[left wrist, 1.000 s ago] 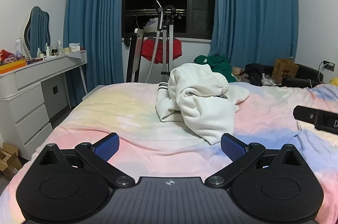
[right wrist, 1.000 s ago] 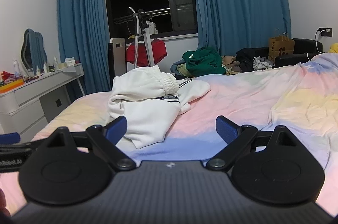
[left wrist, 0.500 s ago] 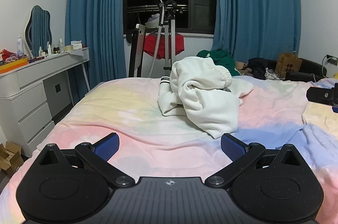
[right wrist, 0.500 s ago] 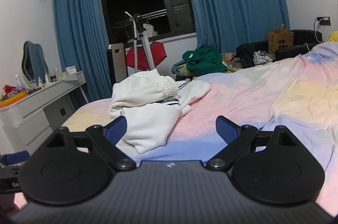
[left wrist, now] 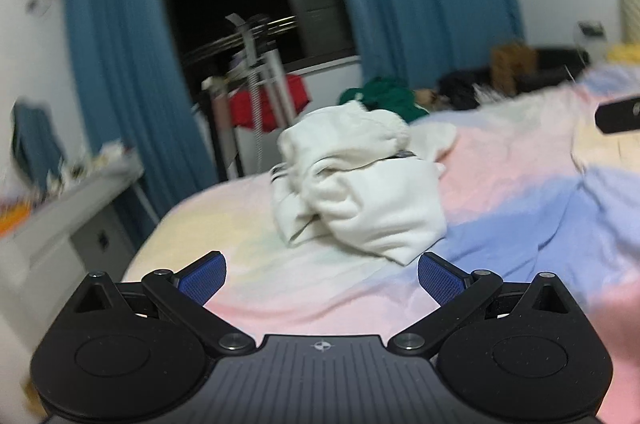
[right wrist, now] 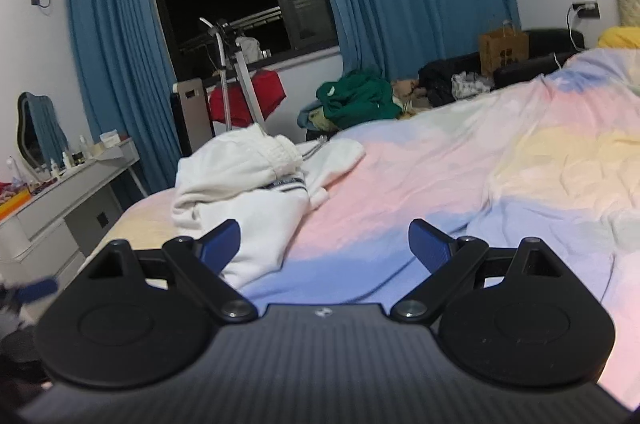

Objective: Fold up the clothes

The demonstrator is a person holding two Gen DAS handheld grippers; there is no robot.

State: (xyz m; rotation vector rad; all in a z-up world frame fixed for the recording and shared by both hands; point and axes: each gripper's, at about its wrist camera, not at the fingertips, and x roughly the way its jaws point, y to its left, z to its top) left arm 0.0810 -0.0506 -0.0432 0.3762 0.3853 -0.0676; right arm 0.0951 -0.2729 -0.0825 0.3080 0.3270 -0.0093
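A crumpled white garment (left wrist: 360,184) lies in a heap on the pastel bedspread (left wrist: 520,192); the right wrist view shows the same garment (right wrist: 248,192) left of centre, with a dark striped trim. My left gripper (left wrist: 322,278) hovers open over the bed, just short of the heap's near edge, nothing between its blue pads. My right gripper (right wrist: 324,246) is open too, its left pad in front of the garment's lower corner. The right gripper's black body (left wrist: 618,118) pokes in at the right edge of the left wrist view, which is blurred.
A white dresser (right wrist: 64,200) with bottles stands left of the bed. A garment rack (right wrist: 236,84) with a red item stands by the dark window. Green clothes (right wrist: 356,100), a dark pile and a brown paper bag (right wrist: 502,50) lie past the bed's far edge.
Both grippers have tilted and shifted, so the room now leans in both views. The left view has gone blurred from motion. The garment lies as before and both grippers stay open.
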